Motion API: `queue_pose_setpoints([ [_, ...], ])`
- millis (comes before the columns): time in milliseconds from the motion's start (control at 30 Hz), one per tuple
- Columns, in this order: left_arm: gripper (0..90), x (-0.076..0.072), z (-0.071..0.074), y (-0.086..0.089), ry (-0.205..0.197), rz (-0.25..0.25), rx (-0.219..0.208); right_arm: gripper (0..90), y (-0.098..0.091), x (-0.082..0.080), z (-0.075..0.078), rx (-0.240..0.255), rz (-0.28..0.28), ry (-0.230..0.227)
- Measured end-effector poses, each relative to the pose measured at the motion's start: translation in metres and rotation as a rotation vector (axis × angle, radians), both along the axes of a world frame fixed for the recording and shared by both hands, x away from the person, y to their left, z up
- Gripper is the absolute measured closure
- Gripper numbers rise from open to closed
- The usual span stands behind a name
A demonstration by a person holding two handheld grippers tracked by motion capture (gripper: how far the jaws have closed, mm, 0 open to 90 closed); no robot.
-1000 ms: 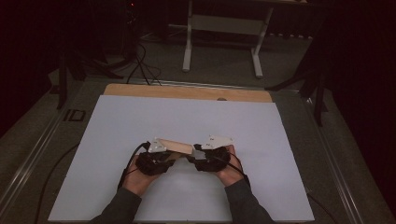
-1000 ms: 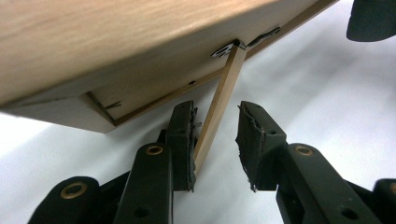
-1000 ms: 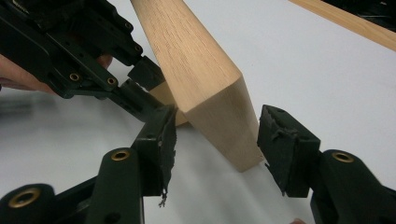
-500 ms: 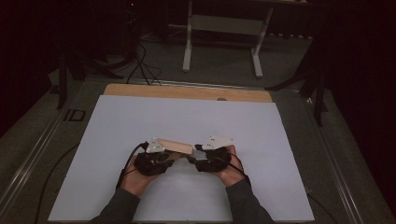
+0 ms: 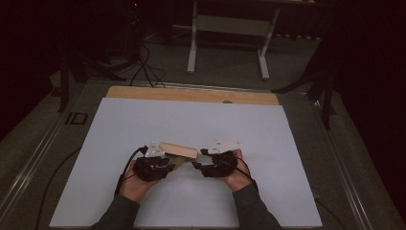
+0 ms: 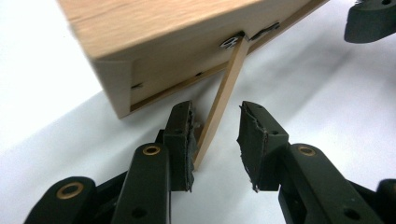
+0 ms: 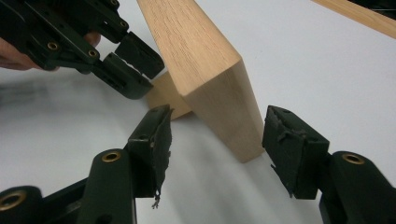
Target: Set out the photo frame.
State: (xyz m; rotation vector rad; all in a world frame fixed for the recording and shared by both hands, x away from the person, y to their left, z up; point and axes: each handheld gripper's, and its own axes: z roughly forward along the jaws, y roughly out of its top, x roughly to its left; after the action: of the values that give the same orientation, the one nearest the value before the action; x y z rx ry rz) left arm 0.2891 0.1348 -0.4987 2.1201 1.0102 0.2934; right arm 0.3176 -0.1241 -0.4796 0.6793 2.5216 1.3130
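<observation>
Right gripper view: our right gripper [image 7: 217, 140] has just been opening, jaws clear beside the wooden box [image 7: 210, 70]; left gripper [image 6: 215, 135] jaws apart around its thin strip [image 6: 224, 98], so we're releasing.

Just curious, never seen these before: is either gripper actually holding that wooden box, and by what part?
The left gripper has the wooden box's thin swing-out strip between its jaws, touching one pad; a firm hold cannot be told. The right gripper straddles the box's end, gripping nothing.
</observation>
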Motion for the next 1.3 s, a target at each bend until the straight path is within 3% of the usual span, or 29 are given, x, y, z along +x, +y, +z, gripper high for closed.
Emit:
queue_pose_setpoints([
  [333,66.2,-0.002,0.004,0.008,-0.009,0.011,-0.006,40.8,-0.008,0.001,0.000,-0.002,0.004,0.011],
  [600,72.9,-0.002,0.007,0.013,-0.023,0.023,-0.010,42.5,-0.012,0.003,0.000,-0.012,0.009,0.021],
  [1000,77.8,-0.002,0.007,0.011,-0.044,0.049,0.002,46.6,-0.015,0.008,-0.002,-0.038,-0.065,-0.010],
  [1300,82.5,-0.004,0.009,0.010,-0.085,0.047,0.002,60.5,-0.016,0.010,-0.001,-0.026,-0.124,-0.037],
])
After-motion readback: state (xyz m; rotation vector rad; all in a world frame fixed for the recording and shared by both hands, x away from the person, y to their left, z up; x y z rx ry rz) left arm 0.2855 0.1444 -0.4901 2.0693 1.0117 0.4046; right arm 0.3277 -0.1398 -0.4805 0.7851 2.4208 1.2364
